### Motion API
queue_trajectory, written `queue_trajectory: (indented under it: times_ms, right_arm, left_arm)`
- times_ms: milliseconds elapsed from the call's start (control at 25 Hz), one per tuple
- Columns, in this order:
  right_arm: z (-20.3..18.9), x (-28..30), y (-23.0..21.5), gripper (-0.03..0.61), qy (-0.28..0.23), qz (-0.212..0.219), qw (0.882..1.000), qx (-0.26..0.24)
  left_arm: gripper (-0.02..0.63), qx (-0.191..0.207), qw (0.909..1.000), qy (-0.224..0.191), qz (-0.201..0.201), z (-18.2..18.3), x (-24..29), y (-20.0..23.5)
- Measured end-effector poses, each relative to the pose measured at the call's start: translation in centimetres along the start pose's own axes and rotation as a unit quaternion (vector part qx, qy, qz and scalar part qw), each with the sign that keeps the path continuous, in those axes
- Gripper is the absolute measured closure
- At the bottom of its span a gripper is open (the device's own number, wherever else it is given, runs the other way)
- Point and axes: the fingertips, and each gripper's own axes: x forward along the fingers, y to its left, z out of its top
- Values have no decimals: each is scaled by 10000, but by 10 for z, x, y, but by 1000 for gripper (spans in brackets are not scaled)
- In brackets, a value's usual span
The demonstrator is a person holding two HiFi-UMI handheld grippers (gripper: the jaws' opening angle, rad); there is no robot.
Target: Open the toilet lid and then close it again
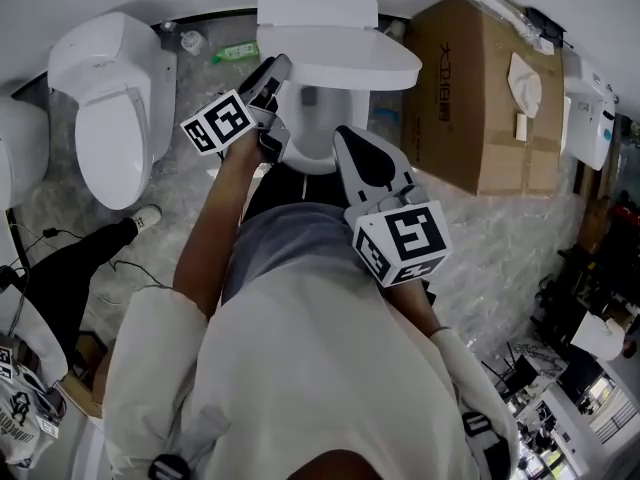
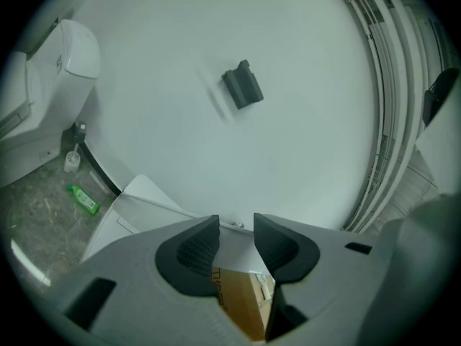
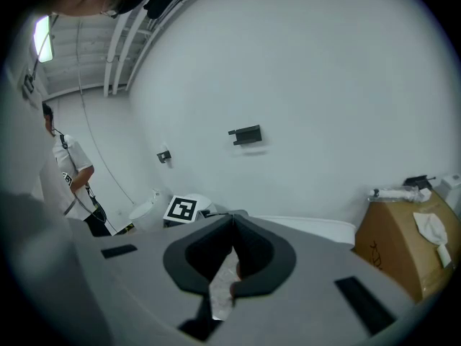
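The white toilet lid (image 1: 340, 63) is lifted partway over the bowl (image 1: 312, 128), in front of the tank (image 1: 318, 8). My left gripper (image 1: 279, 70) reaches in at the lid's left edge. In the left gripper view my left gripper (image 2: 235, 229) has the white lid edge (image 2: 232, 238) filling the gap between its pads. My right gripper (image 1: 345, 133) hangs in front of the bowl, below the lid and not touching it. In the right gripper view its tips (image 3: 232, 222) meet with nothing between them, and the lid's rim (image 3: 317, 228) shows just beyond.
A second toilet (image 1: 110, 108) stands to the left, and a big cardboard box (image 1: 490, 88) to the right. A green bottle (image 1: 235, 53) lies on the floor by the wall. A person (image 3: 68, 179) stands off to the left.
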Motion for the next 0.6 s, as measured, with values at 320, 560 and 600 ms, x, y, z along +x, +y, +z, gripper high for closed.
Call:
queue_trajectory:
  times_ms: [320,560,600]
  right_arm:
    - [0,-7,-8,568,9,-32,10000,-19]
    - [-3,-10,-9,568,39,-27,10000,-14]
    - [-4,-10,-9,568,42,-23,10000,-11]
  left_arm:
    - [474,-8,9998,-217,-30,12,10,-4]
    - [476,38,9993,-364,-47,22,16,-4]
    - [476,54,9993,-379,-51,24,17,-5]
